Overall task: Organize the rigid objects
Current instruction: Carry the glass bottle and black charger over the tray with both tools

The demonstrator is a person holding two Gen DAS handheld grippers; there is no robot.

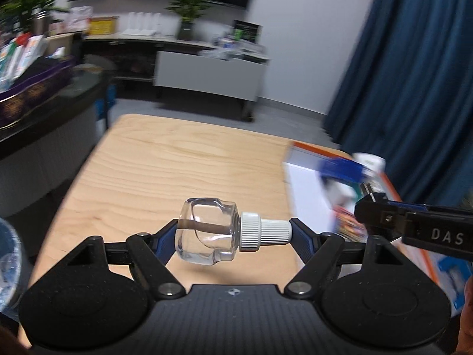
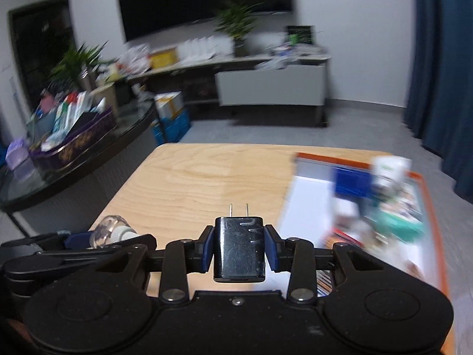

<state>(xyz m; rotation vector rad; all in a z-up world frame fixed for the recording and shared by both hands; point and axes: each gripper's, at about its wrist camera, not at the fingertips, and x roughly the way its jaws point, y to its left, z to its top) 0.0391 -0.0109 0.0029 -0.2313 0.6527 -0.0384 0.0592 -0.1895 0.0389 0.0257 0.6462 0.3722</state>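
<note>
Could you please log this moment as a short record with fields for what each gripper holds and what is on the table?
left gripper: shut on glass bottle, held sideways, white cap toward its right finger
right gripper: shut on black charger, prongs pointing away
table: wooden
box: on table's right side, orange-edged, contents blurred

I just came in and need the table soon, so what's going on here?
A person is sorting small items with a handheld claw in each hand. The left claw grips a small clear bottle sideways, base to white cap. The right claw is clamped on a black plug adapter, prongs forward. Both are held above the wooden table, beside an orange-edged box of blurred items.
</note>
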